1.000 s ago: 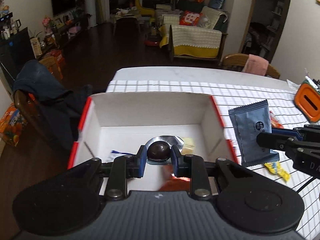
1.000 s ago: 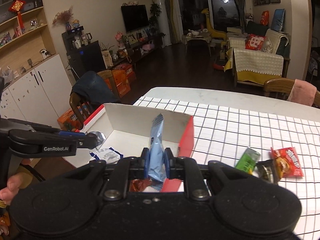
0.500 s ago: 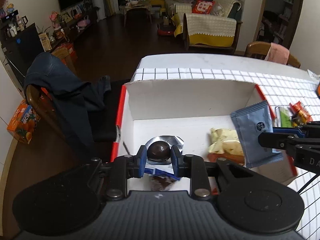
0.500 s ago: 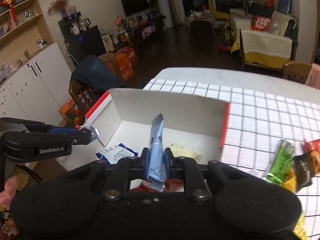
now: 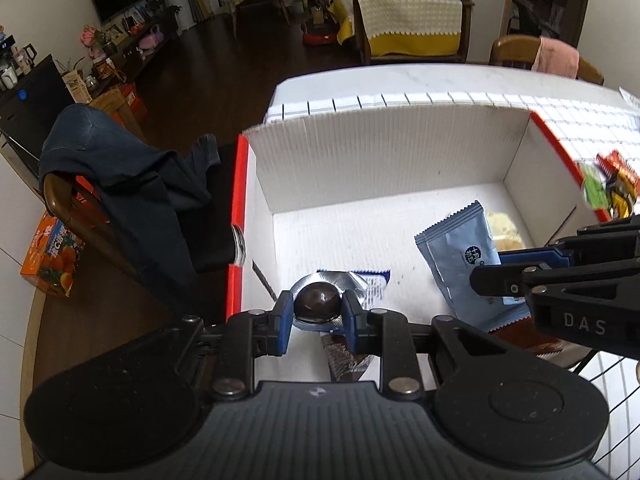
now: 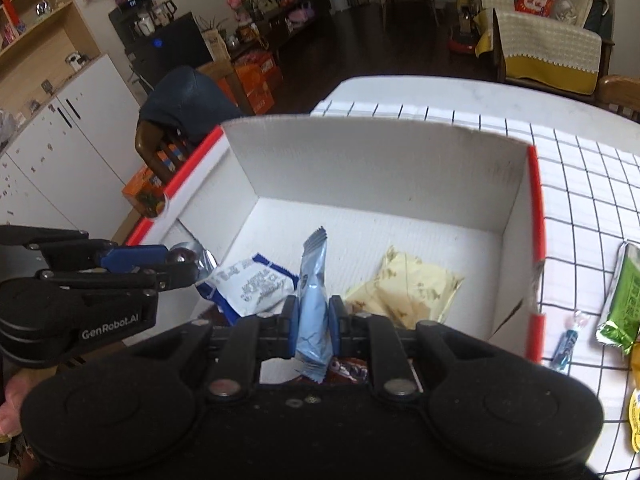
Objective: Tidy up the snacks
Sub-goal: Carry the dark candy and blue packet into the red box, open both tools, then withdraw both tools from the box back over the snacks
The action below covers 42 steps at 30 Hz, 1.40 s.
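1. The table (image 6: pixel 580 168), under its white cloth with a black grid, carries the box at its left end; since a second ago both wrist views have closed in on that end, so the cloth now fills less of each view and the box far more.
2. The white cardboard box (image 5: pixel 380 160) with red-edged side walls stands open-topped; a second ago the left wrist view showed little of its floor, and now nearly the whole floor is in sight; a chair draped with a dark jacket (image 5: pixel 120 184) stands just beside its left wall.
3. On the box floor lie a pale yellow packet (image 6: pixel 404 284) toward the right, a white-and-blue packet (image 6: pixel 248 284) toward the left, and a red-brown packet (image 6: pixel 348 368) partly hidden under the right gripper.
4. The right gripper (image 6: pixel 314 328) has moved in over the box and stays clamped on a blue snack pouch (image 6: pixel 314 280), held upright on edge above the floor; earlier it hung outside the right wall.
5. The left gripper (image 5: pixel 316 316) keeps its narrow grip on a foil-cupped chocolate ball (image 5: pixel 317 300), now above the white-and-blue packet.
6. Outside the right wall lie a green packet (image 6: pixel 624 292) and a small blue candy (image 6: pixel 564 346).
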### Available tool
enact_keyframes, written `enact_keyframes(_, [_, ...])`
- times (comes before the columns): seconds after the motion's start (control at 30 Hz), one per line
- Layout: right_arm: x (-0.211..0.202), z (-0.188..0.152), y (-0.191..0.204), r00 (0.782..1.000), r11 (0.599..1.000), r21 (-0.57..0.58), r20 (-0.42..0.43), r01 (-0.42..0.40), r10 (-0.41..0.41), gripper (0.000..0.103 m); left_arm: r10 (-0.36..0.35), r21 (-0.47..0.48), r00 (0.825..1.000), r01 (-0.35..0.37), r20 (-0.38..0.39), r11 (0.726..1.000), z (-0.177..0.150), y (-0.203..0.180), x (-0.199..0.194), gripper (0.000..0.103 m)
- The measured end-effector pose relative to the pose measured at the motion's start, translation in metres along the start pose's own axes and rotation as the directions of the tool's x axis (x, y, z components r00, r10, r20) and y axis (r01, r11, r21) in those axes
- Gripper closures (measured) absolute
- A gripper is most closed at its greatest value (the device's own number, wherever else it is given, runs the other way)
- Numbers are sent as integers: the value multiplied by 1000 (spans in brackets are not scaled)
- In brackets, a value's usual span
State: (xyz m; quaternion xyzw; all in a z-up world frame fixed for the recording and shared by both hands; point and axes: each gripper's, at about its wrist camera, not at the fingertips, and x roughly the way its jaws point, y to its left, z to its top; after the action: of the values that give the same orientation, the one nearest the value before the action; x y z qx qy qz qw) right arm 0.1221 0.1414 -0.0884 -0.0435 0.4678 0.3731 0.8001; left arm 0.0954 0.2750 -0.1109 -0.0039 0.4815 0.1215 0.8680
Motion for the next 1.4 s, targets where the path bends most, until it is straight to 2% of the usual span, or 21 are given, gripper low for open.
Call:
enact_keyframes(0.3, [12,-6,6,999,999,-28,-46,17,-19,88,8,31,999,-6,-51,999,-8,-3,15,78])
enact_keyframes(0.63, [-3,-5,5,1000,999,-34,-28,9,-10,87,-27,5,998,28,-54,1000,-12,-4,7,77])
enact_keyframes(0.9, [-35,-7,3,999,1000,-19,37,-19,19,87,-66,-47,998,65,-9,997,-13,0,-17,55])
enact_keyframes(1.17, [-72,-11,1,993,999,-12,112,-48,49,87,-97,-85,994,101,52,991,-12,-3,-49,46])
enact_keyframes(1.4, [-103,-19,-4,984,998,-28,164,-64,67,87,-126,-82,985,136,113,987,-14,-19,-79,38])
